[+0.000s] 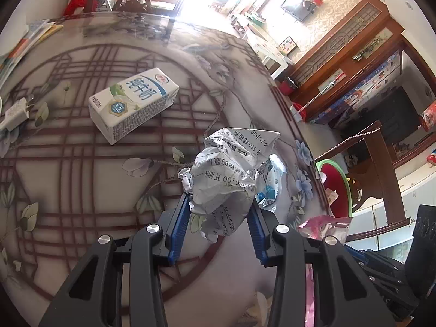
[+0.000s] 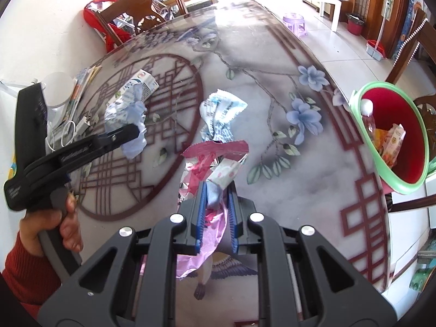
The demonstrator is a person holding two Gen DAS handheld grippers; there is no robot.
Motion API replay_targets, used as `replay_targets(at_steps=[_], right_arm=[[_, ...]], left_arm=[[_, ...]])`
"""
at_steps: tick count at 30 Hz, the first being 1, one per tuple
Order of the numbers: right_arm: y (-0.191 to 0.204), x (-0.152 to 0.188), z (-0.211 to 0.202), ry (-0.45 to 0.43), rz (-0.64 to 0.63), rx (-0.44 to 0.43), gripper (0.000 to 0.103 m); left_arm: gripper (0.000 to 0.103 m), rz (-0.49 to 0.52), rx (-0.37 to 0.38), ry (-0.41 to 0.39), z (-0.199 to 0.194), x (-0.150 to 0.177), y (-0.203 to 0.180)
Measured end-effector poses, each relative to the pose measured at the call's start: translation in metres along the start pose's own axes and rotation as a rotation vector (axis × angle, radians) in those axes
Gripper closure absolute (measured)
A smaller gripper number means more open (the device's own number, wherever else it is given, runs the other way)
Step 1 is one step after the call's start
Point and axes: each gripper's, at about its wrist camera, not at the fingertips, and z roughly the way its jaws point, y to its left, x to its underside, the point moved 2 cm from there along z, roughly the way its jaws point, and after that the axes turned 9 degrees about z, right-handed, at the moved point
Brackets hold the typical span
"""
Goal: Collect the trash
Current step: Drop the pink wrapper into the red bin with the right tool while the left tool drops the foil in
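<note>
Both tongs hold trash: left tongs (image 1: 220,204) pinch crumpled paper (image 1: 226,174), right tongs (image 2: 216,190) clamp a pink wrapper (image 2: 215,150); carry both over the green-rimmed bin (image 2: 392,136) before releasing.

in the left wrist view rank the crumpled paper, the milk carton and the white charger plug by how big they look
1. Crumpled paper: looks largest, but it sits between the left gripper fingers, nearest the camera, so its lead over the carton is unsure.
2. Milk carton, farther off on the table.
3. Charger plug, clearly smallest.

Two wrist fisheye views, each angled steeply down along its own fingers.
Both sit close above the patterned table (image 1: 81,179), sharing the milk carton (image 1: 133,103) and bin (image 2: 392,136).
</note>
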Motion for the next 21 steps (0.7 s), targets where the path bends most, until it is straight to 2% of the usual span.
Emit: replay_targets(at_steps=[7, 21], right_arm=[[-0.004, -0.005, -0.005, -0.008, -0.004, -0.018, 0.088], [-0.05, -0.019, -0.019, -0.014, -0.005, -0.028, 0.088]], left_arm=[[0.065, 0.008, -0.009, -0.027, -0.009, -0.005, -0.015], [0.065, 0.026, -0.015, -0.045, 0.002, -0.011, -0.066]])
